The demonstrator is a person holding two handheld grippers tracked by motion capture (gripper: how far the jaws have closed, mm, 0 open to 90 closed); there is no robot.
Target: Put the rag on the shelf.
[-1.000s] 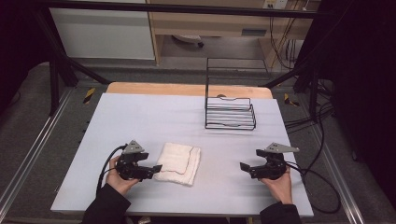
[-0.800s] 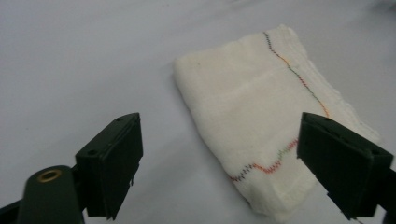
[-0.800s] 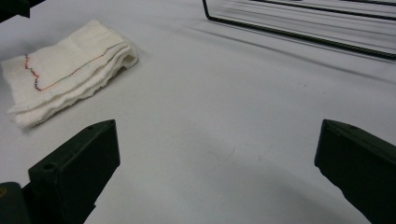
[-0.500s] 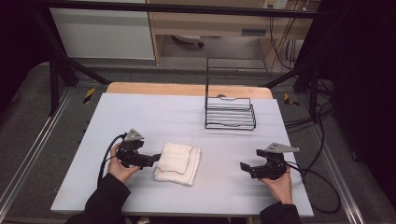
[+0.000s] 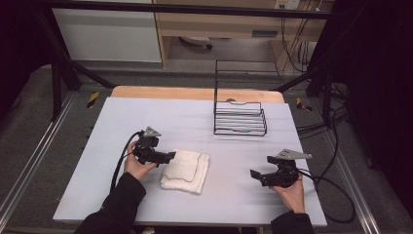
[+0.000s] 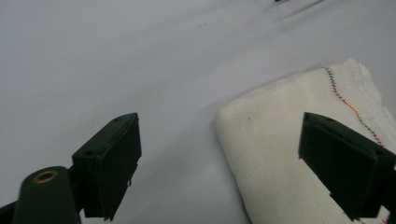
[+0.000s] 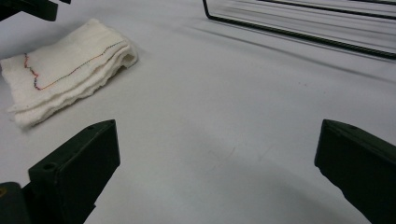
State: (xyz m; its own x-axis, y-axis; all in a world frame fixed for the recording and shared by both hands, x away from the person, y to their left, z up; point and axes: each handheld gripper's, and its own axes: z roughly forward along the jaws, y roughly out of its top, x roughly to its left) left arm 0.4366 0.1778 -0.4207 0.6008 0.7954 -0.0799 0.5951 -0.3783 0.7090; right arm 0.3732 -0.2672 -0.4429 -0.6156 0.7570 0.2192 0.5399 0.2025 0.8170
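From the high view, the left gripper (image 5: 168, 157) lies nearly level in the person's left hand (image 5: 138, 165), its jaws pointing toward 3 o'clock at the near-left corner of the folded cloth (image 5: 186, 170), which lies flat on the table (image 5: 146, 117) a little toward 7 o'clock from its middle. The dark sleeve of that forearm runs in from 7 o'clock. The right gripper (image 5: 254, 174) sits low at 4 o'clock in the right hand (image 5: 290, 190), jaws aimed toward 9 o'clock at the cloth and well apart from it. A wire rack (image 5: 240, 119) stands at 1 o'clock, far from both hands. In the left gripper view, the jaws stand wide apart and have just been closing a little; the cloth's (image 6: 289, 140) rounded fold edge lies between them, nearer the jaw at 4 o'clock, and neither pad presses on it. A coloured stitch line runs along the cloth toward 2 o'clock. In the right gripper view, the jaws stand wide open over bare table, with the cloth (image 7: 65, 70) at 10 o'clock and the rack's (image 7: 299, 32) base wire at 1 o'clock.
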